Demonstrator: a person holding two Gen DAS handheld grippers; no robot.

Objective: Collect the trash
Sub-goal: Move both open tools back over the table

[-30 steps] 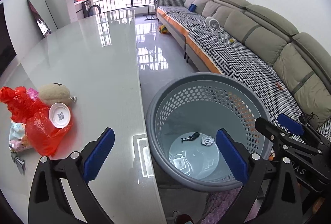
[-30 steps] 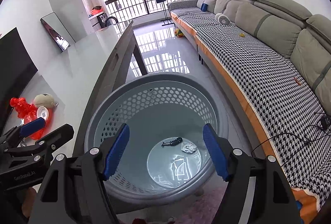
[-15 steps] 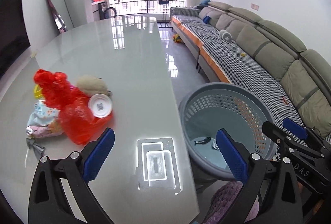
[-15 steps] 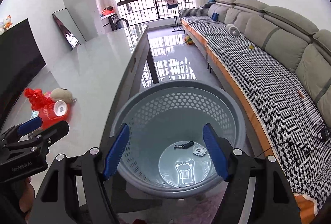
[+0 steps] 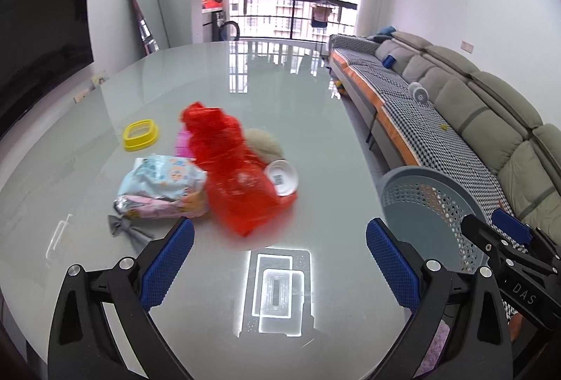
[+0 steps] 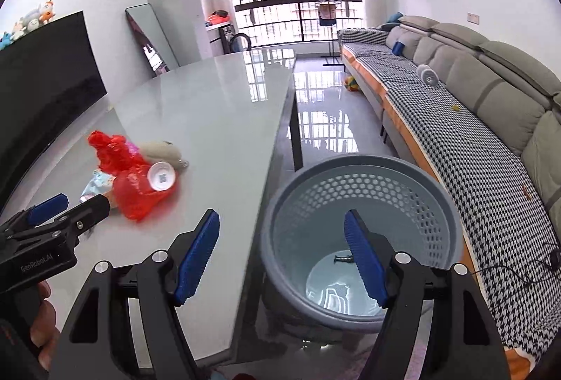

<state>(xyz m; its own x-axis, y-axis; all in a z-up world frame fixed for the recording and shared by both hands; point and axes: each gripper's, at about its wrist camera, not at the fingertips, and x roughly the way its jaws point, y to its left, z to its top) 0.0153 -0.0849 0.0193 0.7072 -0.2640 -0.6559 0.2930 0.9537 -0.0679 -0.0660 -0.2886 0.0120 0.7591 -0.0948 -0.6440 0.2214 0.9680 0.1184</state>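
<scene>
hovering over the near end of the glossy grey table (image 5: 280, 106), the left gripper (image 5: 280, 264) has its blue-padded jaws spread wide with nothing between them. the trash lies in a heap on the table ahead of it and a little to its left: a crumpled red plastic bag (image 5: 231, 169) in the middle, a pale blue and pink snack packet (image 5: 161, 190) touching its left side, a white round lid (image 5: 282, 177) with a printed code leaning on its right side, and a beige fuzzy lump (image 5: 263, 141) behind. a yellow ring (image 5: 141, 135) sits apart, farther back on the left, and a small grey wrapper (image 5: 128, 231) lies just in front of the packet. the right gripper (image 6: 280, 260) also stands wide and empty, straddling the table's edge and the rim of the grey perforated basket (image 6: 368, 183) on the floor beside the table. a small dark scrap (image 6: 343, 259) lies at the basket's bottom. a grey sofa (image 6: 491, 81) runs along the right wall.
</scene>
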